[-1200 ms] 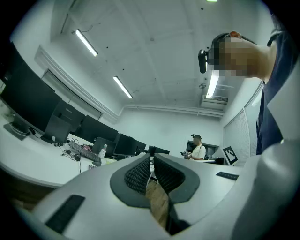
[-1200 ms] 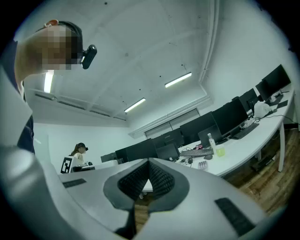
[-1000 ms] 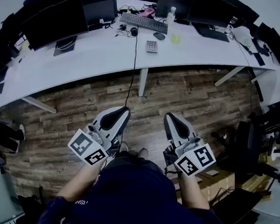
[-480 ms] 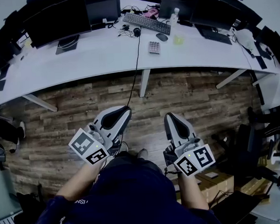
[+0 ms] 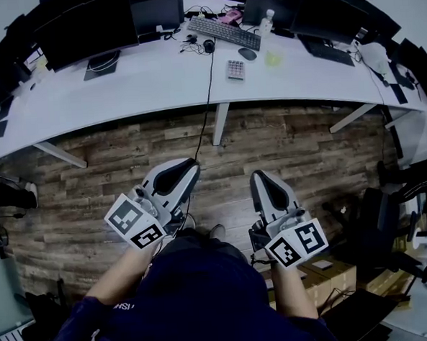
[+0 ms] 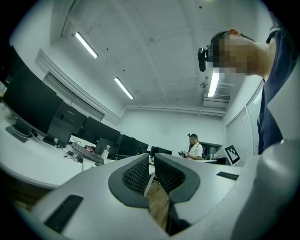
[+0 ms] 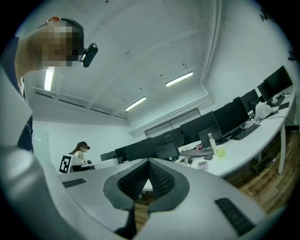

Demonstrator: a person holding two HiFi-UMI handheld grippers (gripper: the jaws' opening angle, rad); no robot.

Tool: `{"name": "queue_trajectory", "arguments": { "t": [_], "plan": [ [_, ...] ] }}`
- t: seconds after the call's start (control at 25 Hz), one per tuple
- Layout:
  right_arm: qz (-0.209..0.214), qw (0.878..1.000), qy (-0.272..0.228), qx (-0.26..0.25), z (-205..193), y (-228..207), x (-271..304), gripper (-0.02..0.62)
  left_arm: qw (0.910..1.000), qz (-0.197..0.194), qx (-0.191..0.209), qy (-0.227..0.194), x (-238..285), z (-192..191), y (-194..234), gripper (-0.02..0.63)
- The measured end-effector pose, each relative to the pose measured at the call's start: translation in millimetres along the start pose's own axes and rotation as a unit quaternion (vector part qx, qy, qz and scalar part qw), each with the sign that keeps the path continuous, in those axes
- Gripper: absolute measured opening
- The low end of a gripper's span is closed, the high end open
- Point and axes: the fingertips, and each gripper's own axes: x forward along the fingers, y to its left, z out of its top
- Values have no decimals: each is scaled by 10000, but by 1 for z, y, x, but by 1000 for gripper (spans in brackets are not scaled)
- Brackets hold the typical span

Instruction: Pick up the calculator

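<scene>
Clearly the left hand-held gripper (image 5: pixel 187 168) and right hand-held gripper (image 5: pixel 261 177) are pressed together, empty, well apart from the calculator (image 5: pixel 235 70) on the table (image 5: pixel 143 84); approach first, then spread one.

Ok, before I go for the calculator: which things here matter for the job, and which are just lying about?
For the job:
calculator on the white desk
left claw and right claw, both shut and empty, apart from the desk

Just lying about:
keyboard, mouse, bottle, green cup, monitors, cable
</scene>
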Motion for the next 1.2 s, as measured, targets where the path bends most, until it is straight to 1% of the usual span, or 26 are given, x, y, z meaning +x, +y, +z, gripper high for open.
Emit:
{"name": "queue_trajectory", "arguments": {
  "t": [0.24, 0.32, 1.2],
  "plan": [
    [-32, 10000, 18, -28, 0, 0, 2, 2, 10000, -29, -43, 29, 2, -1, 3, 52],
    [-33, 10000, 23, -30, 0, -1, 2, 2, 10000, -35, -68, 32, 2, -1, 3, 85],
    [-60, 10000, -4, -20, 1, -6, 1, 2, 9999, 38, -62, 116, 4, -6, 4, 176]
  ]
}}
